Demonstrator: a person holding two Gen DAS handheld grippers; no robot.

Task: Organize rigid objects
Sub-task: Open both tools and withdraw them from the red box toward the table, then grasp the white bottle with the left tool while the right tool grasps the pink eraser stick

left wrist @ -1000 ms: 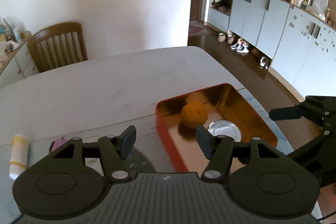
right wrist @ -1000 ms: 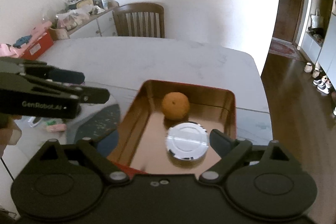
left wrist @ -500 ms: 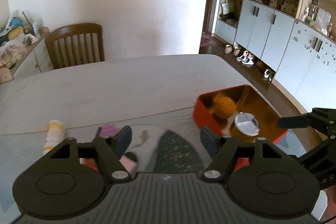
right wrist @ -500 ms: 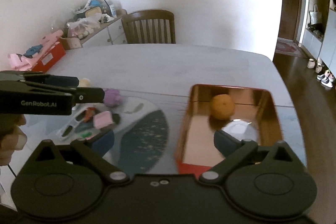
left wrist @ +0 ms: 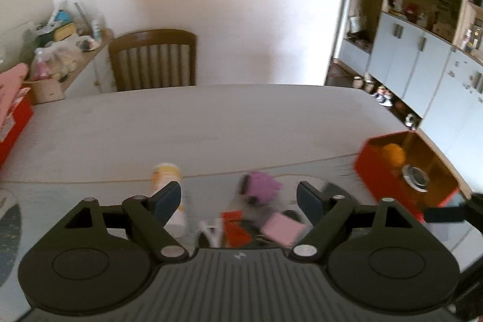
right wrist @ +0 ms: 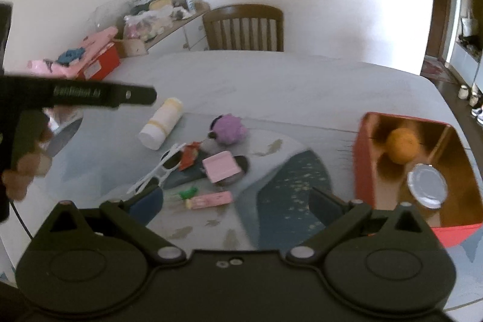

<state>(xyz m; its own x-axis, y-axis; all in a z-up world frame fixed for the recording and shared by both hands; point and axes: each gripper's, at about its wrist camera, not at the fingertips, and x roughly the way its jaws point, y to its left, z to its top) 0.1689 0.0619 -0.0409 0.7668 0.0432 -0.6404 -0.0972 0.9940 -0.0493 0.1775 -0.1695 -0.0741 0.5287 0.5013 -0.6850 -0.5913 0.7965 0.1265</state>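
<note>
A: Left hand-held gripper (left wrist: 238, 196) hovers over the loose pile, fingers spread wide, nothing between them. Right hand-held gripper (right wrist: 235, 202) likewise released and empty, low over the near edge of the surface (right wrist: 271, 80).

B: Contents of the red tin (right wrist: 365, 171)?

A: An orange (right wrist: 403, 145) at its far end and a round silver lid (right wrist: 427, 185) nearer us. Tin sits by the right edge of the surface.

B: What is left to sort?

A: A white bottle (right wrist: 161, 124) lying on its side, a purple fuzzy toy (right wrist: 231, 129), white glasses (right wrist: 163, 169), a pink block (right wrist: 222, 165), a red scrap (right wrist: 188, 156), a small pink-and-green piece (right wrist: 208, 199). All clustered left of the tin, well apart from it.

B: Which side is nearer?

A: Left, I judge. In its own view the pink block (left wrist: 282, 227) and purple toy (left wrist: 261, 184) lie just ahead, between the fingers. The bottle (left wrist: 167, 174) sits off toward the left finger, its long axis running away toward the far edge, so a grasp across its width looks workable. The view is blurred; exact contact unreadable.

B: Risk?

A: Crowded pile; neighbours may get nudged.
</note>
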